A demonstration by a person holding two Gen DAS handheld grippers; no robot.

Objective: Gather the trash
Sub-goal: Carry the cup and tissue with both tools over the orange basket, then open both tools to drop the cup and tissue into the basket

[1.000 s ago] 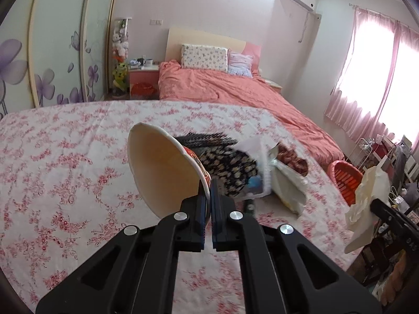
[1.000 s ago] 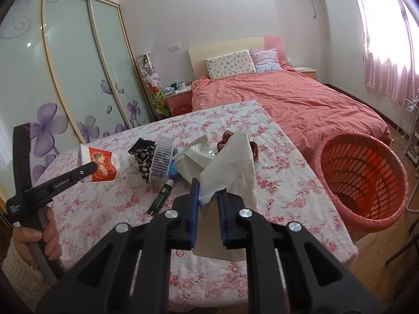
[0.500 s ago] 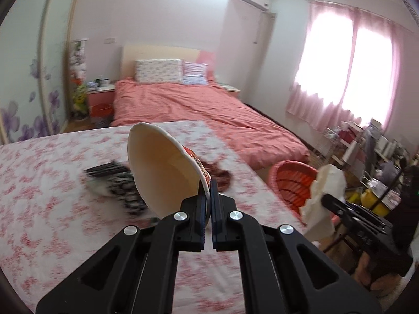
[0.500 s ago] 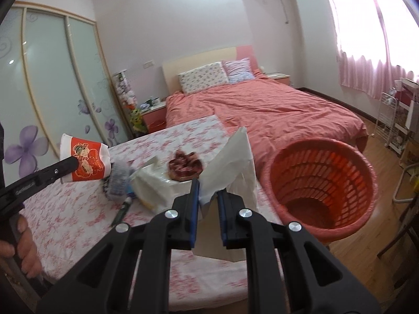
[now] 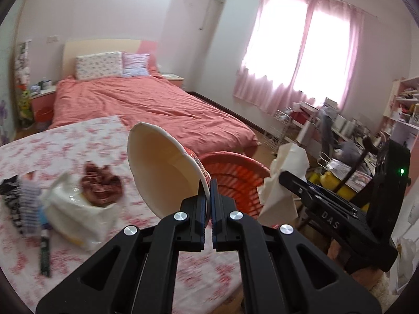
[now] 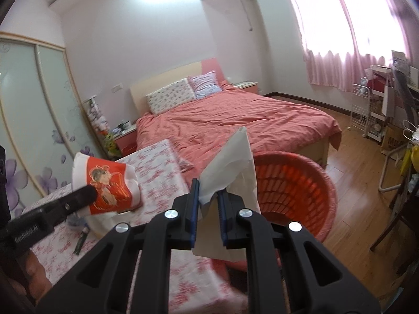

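- Here the tabletop, covered in a floral cloth, is ending at its right edge just beside the red basket, which is standing on the wood floor between the tabletop and the bed.
- Open floor is stretching to the right of the basket toward a white rack under the curtained window.
- The left gripper is pinching the rim of a paper cup with its fingers closed almost fully; the cup is tilting, mouth toward the camera, over the tabletop's edge.
- The right gripper is clamping a crumpled white tissue between nearly closed fingers, in front of the basket's rim.
- On the tabletop, a white bag, a brown item and what may be a dark pen are lying blurred.
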